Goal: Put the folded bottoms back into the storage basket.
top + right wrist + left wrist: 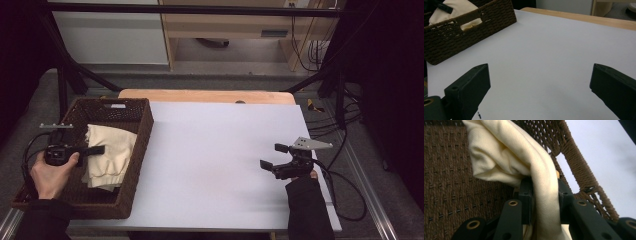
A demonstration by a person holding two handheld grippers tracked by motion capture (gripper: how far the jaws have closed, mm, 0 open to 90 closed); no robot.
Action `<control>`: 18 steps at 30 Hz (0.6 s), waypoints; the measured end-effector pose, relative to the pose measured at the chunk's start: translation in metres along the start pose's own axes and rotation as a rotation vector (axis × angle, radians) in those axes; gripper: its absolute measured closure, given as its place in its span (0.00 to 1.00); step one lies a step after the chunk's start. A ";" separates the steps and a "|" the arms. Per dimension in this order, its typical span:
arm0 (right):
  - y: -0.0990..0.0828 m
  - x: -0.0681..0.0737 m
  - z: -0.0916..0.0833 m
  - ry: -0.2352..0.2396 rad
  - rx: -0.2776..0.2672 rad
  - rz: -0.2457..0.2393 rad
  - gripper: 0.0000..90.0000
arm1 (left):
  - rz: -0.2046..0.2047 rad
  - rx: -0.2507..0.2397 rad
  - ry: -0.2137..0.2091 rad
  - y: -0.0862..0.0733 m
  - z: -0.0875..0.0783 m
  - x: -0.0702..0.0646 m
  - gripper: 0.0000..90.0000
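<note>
Inside the basket (pixel 135 150), left gripper (pixel 95 150) jaws pinch the cream cloth (pixel 111 155) — right gripper (pixel 274 156) jaws spread.

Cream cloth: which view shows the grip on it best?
Left gripper view: the left tool pinches a fold of the cream cloth between its jaws. High view shows the cloth in the basket; right gripper view catches its top.

- Dim room, dark corners; the white sheet (pixel 220 150) takes soft overhead light.
- Cloth (pixel 524 157) glows, a bit overexposed; basket (pixel 446 182) weave is murky.
- Near jaws are soft, perhaps out of focus.
- Faint shadows, slight grain.
</note>
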State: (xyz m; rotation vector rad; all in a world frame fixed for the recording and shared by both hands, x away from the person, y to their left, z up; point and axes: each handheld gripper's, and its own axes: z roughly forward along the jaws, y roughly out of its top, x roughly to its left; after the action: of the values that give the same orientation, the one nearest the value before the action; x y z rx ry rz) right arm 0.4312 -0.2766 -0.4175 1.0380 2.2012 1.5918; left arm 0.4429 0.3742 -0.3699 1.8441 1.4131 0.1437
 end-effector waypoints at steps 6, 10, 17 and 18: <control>0.000 0.000 0.000 -0.001 0.001 -0.001 0.04 | 0.025 0.017 0.040 -0.001 0.004 0.002 0.78; 0.000 0.000 0.000 -0.001 0.000 0.000 0.04 | 0.054 0.033 0.093 -0.002 0.007 0.005 0.77; 0.000 0.000 0.000 -0.002 -0.003 0.000 0.04 | 0.114 0.034 0.168 -0.006 0.012 0.008 0.75; 0.000 0.000 0.000 -0.001 -0.001 0.000 0.04 | 0.121 0.034 0.175 -0.006 0.013 0.009 0.75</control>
State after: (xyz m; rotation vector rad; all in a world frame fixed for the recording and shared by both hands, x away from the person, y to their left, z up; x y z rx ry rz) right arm 0.4310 -0.2770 -0.4173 1.0386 2.1988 1.5921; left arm 0.4484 0.3760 -0.3858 1.9854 1.4278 0.3513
